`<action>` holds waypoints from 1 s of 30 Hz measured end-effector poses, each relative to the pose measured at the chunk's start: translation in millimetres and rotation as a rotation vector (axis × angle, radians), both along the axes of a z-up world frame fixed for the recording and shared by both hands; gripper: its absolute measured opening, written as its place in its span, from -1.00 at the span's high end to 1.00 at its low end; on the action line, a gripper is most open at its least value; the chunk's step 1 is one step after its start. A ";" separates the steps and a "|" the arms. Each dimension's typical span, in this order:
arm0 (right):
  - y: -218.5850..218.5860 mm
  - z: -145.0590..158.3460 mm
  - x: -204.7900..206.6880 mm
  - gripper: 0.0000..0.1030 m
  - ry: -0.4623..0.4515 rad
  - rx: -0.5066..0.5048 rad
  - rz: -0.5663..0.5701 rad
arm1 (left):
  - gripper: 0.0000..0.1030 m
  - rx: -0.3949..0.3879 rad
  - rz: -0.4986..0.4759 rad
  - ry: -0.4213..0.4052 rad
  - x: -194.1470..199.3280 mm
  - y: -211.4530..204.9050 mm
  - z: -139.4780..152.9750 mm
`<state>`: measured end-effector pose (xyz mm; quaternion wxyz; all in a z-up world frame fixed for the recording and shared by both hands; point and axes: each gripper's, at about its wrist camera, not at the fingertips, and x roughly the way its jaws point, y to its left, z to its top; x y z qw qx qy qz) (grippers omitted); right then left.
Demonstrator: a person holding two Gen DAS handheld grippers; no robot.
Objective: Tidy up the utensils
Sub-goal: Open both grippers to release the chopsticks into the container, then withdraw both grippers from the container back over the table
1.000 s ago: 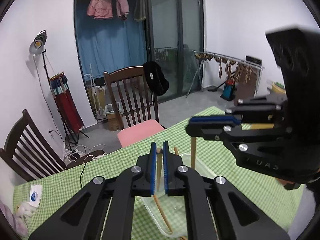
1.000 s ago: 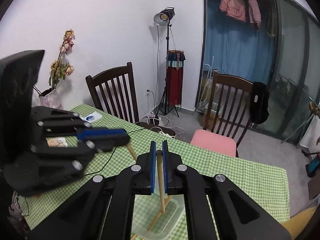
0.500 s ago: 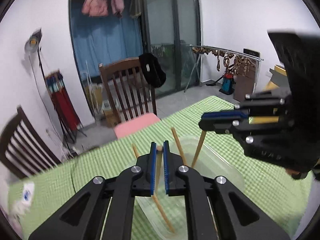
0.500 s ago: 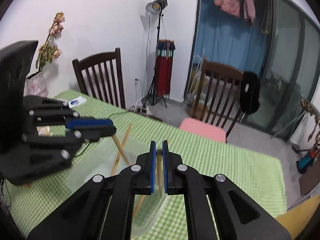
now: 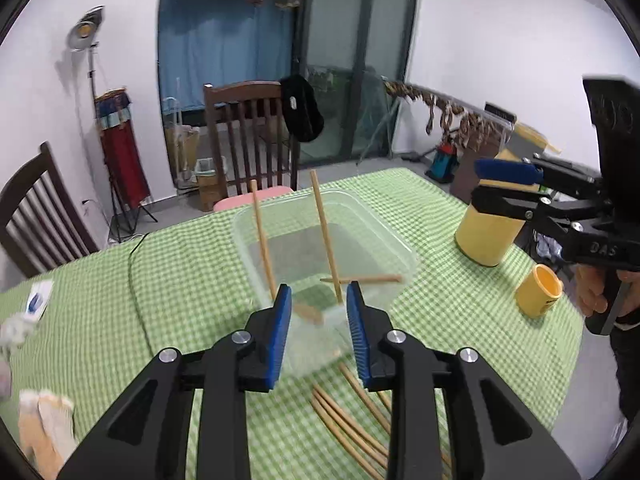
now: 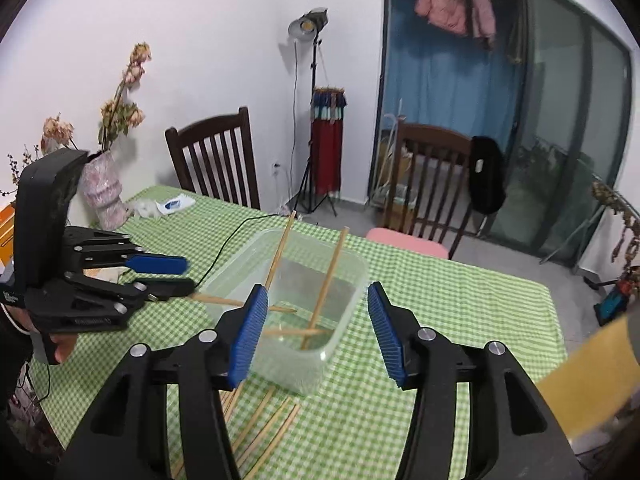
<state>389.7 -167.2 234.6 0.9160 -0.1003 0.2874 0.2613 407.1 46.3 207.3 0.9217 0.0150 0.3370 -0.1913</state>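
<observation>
Over the clear tub (image 6: 352,272) | left gripper (image 5: 318,332), right gripper (image 6: 316,330) jaws opening, empty | chopsticks (image 6: 326,280) lean inside

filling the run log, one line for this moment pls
left gripper: opening, empty | right gripper: opening, empty | chopsticks: in clear tub

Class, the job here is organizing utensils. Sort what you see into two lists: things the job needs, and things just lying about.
Belongs to the job:
- chopsticks in the container
- clear plastic container
- loose chopsticks on the tablecloth

Just lying about:
- large yellow canister
- small yellow cup
- vase of dried flowers
- black cable
</observation>
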 end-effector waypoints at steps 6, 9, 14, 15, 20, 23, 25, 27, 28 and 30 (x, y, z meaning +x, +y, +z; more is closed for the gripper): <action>-23.9 -11.7 -71.3 -0.12 -0.011 0.045 0.010 | 0.32 -0.088 0.083 -0.090 -110.3 22.5 -2.7; -29.3 -29.3 -112.0 -0.19 -0.009 0.058 0.020 | 0.22 -0.135 0.115 -0.101 -158.9 27.2 -19.0; -31.6 -68.9 -177.5 -0.28 -0.016 0.067 -0.001 | 0.08 -0.143 0.182 -0.107 -228.9 20.5 -58.5; -32.4 -78.4 -187.8 -0.31 -0.005 0.077 -0.001 | 0.01 -0.140 0.193 -0.109 -238.7 18.4 -69.0; -30.4 -127.5 -224.9 -0.34 0.051 0.078 -0.042 | 0.01 -0.102 0.242 -0.063 -281.2 3.5 -126.3; -28.0 -156.9 -248.0 -0.40 0.077 0.054 -0.102 | 0.01 -0.128 0.269 -0.051 -305.4 1.5 -147.3; -26.4 -170.3 -264.1 -0.41 0.067 0.028 -0.124 | 0.01 -0.154 0.286 -0.055 -320.7 1.1 -159.4; -24.8 -184.3 -280.9 -0.41 0.048 0.003 -0.160 | 0.01 -0.152 0.298 -0.074 -329.2 -1.9 -166.2; -24.5 -189.5 -287.1 -0.41 0.046 0.002 -0.174 | 0.00 -0.150 0.299 -0.082 -332.5 -3.9 -170.1; -24.8 -201.5 -300.2 -0.41 0.058 -0.001 -0.202 | -0.01 -0.118 0.293 -0.100 -347.2 -11.4 -178.5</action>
